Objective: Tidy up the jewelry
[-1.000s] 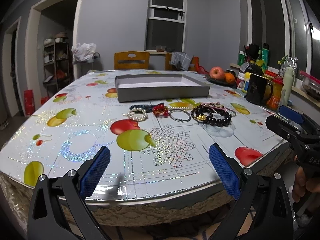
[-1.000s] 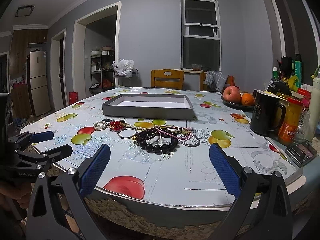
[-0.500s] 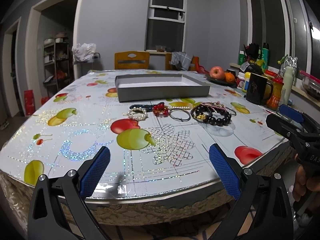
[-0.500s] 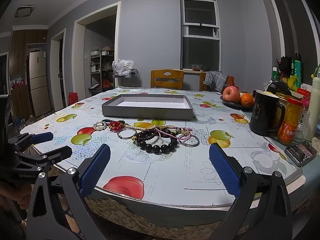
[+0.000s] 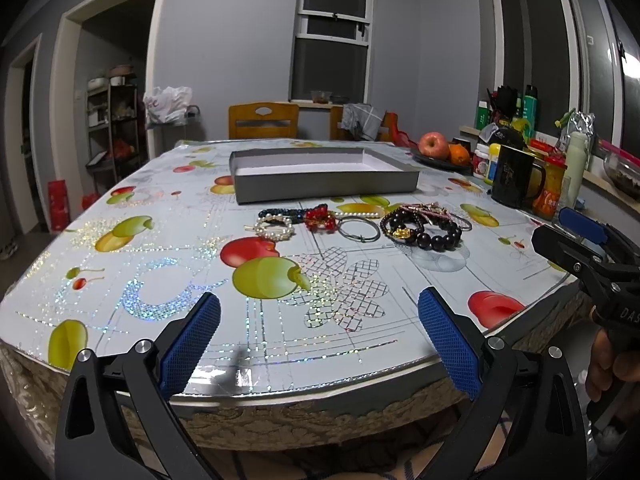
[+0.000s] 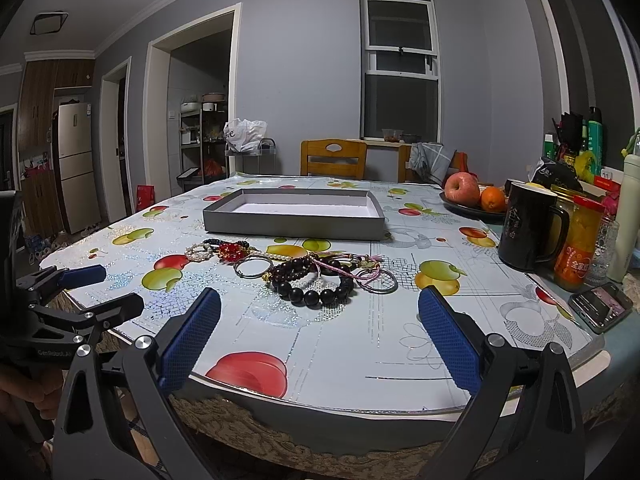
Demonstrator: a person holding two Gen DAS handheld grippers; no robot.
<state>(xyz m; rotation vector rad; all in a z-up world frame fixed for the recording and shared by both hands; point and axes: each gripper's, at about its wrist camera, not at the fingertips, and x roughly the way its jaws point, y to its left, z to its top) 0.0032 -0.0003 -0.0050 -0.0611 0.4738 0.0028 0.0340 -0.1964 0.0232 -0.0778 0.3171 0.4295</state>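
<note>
A pile of jewelry lies mid-table in front of a shallow grey tray. It includes a pearl bracelet, a red bead piece, a thin ring bangle and a black bead bracelet with pink cords. My left gripper is open and empty at the table's near edge. My right gripper is open and empty at the near edge, further right. Each gripper shows in the other's view, the right and the left.
The table has a shiny fruit-print cover. At the right stand a black mug, an orange jar, bottles, a fruit plate and a phone. A wooden chair stands behind the table.
</note>
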